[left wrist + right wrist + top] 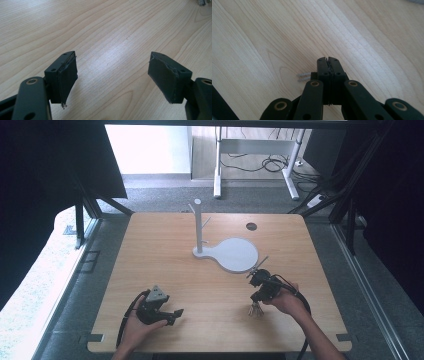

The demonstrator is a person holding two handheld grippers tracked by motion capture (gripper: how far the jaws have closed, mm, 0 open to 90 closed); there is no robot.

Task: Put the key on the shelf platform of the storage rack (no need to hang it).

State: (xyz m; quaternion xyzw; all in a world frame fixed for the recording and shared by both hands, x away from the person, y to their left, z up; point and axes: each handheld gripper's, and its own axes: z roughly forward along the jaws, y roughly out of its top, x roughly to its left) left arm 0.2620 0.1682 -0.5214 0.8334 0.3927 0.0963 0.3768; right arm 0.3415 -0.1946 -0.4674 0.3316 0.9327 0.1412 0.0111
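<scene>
- Wooden counter [150, 250], grey carpet round it, desk legs and cables beyond the far edge.
- White peg stand [198, 227] on its round base plate [237, 254], just right of counter centre; prob. the hanging spot.
- Left gripper [172, 315] near front-left edge, jaws spread, nothing between; looks parked.
- Right gripper [256, 277] front-right of the plate, jaws pressed together; pinching something? can't tell.
- Small metal bunch [256, 309], keys maybe, on counter beside the right hand.

Two black linkage grippers with brass-ringed pivots, frayed fingers [65, 75], trailing black cables; forearms seemingly sleeveless
</scene>
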